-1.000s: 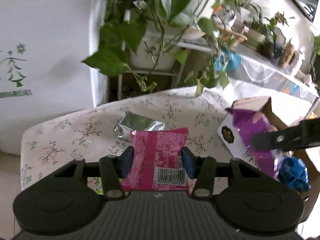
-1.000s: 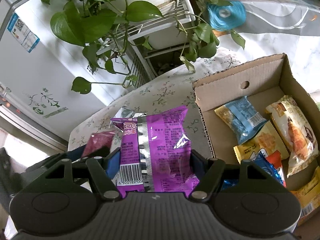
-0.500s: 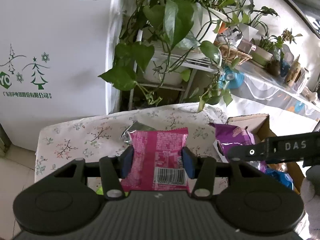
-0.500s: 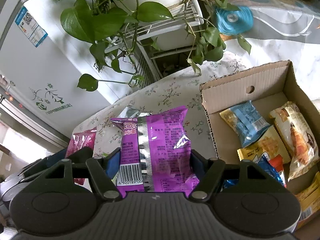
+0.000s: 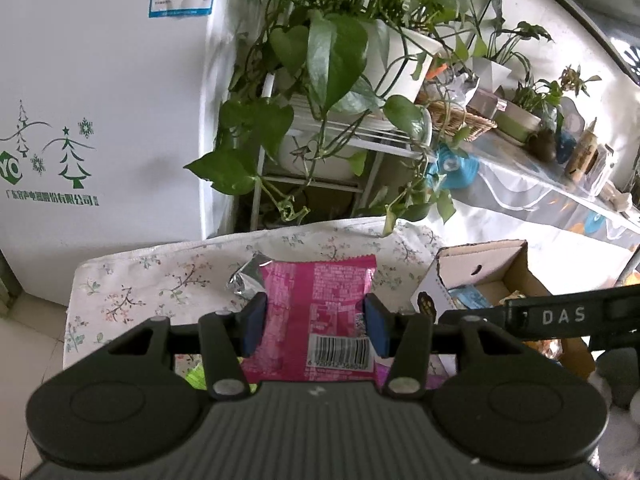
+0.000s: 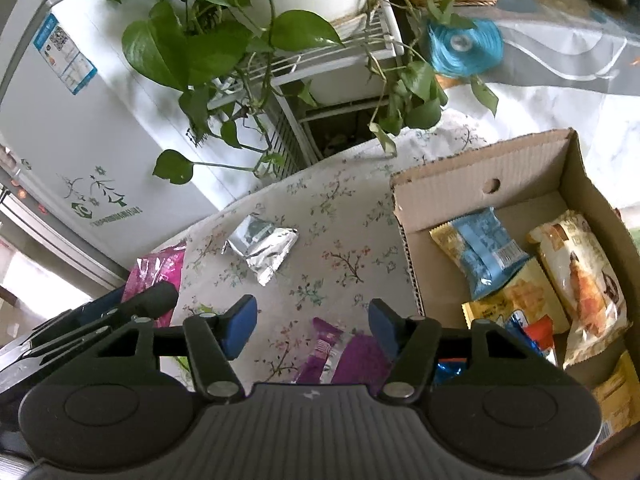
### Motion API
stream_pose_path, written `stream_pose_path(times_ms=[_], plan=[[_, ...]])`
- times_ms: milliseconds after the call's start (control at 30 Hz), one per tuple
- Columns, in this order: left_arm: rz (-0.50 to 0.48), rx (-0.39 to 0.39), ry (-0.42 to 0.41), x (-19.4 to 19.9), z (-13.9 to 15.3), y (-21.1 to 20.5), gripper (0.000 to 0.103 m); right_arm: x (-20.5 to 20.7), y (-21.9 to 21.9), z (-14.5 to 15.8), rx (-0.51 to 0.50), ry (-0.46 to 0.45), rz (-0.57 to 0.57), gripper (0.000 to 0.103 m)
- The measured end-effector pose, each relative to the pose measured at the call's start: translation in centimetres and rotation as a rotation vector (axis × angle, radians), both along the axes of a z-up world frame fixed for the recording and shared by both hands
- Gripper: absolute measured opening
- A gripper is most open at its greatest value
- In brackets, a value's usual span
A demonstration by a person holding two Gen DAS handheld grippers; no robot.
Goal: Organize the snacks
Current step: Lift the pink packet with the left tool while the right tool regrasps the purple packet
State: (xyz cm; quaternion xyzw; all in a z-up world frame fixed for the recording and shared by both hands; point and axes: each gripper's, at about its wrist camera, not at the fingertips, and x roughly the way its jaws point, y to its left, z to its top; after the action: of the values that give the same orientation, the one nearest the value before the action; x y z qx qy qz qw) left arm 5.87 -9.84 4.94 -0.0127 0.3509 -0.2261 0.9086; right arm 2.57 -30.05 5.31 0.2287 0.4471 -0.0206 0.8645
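My left gripper [image 5: 315, 326] is shut on a pink snack packet [image 5: 318, 312] and holds it above the floral tablecloth [image 5: 168, 276]. My right gripper [image 6: 312, 326] is open and empty. The purple snack packet [image 6: 352, 358] lies on the cloth just below it, beside the cardboard box [image 6: 472, 168]. The box holds several snack packets, among them a blue one [image 6: 484, 248] and a croissant one [image 6: 584, 276]. A silver packet [image 6: 262, 246] lies on the cloth further back. The left gripper with its pink packet [image 6: 158, 270] shows at the left of the right wrist view.
A white fridge [image 5: 92, 92] stands behind the table on the left. A potted vine on a white rack [image 5: 340, 80] hangs over the table's far edge. A shelf with pots and a basket [image 5: 460, 120] runs behind the box.
My right gripper has opened and let go of the purple packet, which now lies on the cloth beside the box. My left gripper has tilted up, still holding the pink packet.
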Motion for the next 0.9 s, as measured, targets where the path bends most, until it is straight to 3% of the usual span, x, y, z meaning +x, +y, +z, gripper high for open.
stream_pose_path(times_ms=[167,267,333,467,600,767,900], plan=[[0.009,-0.012,-0.021,-0.3,0.7,0.6,0.05,-0.5,-0.4,-0.4,0.045,0.016,0.054,0.071],[0.013,-0.022,-0.021,-0.3,1.0,1.0,0.05,-0.8,0.5,-1.4,-0.005,0.055,0.114,0.081],[0.013,-0.028,-0.02,-0.3,1.1,1.2,0.05,-0.9,1.2,-2.3,-0.026,0.092,0.12,0.082],[0.009,-0.041,-0.017,-0.3,1.2,1.8,0.05,-0.8,2.6,-4.0,0.006,0.193,0.067,0.086],[0.01,-0.049,-0.012,-0.4,1.2,2.4,0.05,-0.4,4.3,-4.8,0.012,0.218,-0.012,0.095],[0.019,-0.046,0.002,-0.5,0.9,3.0,0.05,0.8,5.1,-7.5,-0.02,0.295,-0.137,0.095],[0.023,-0.053,0.004,-0.6,1.0,3.1,0.05,1.4,6.2,-8.0,-0.107,0.277,-0.124,0.091]])
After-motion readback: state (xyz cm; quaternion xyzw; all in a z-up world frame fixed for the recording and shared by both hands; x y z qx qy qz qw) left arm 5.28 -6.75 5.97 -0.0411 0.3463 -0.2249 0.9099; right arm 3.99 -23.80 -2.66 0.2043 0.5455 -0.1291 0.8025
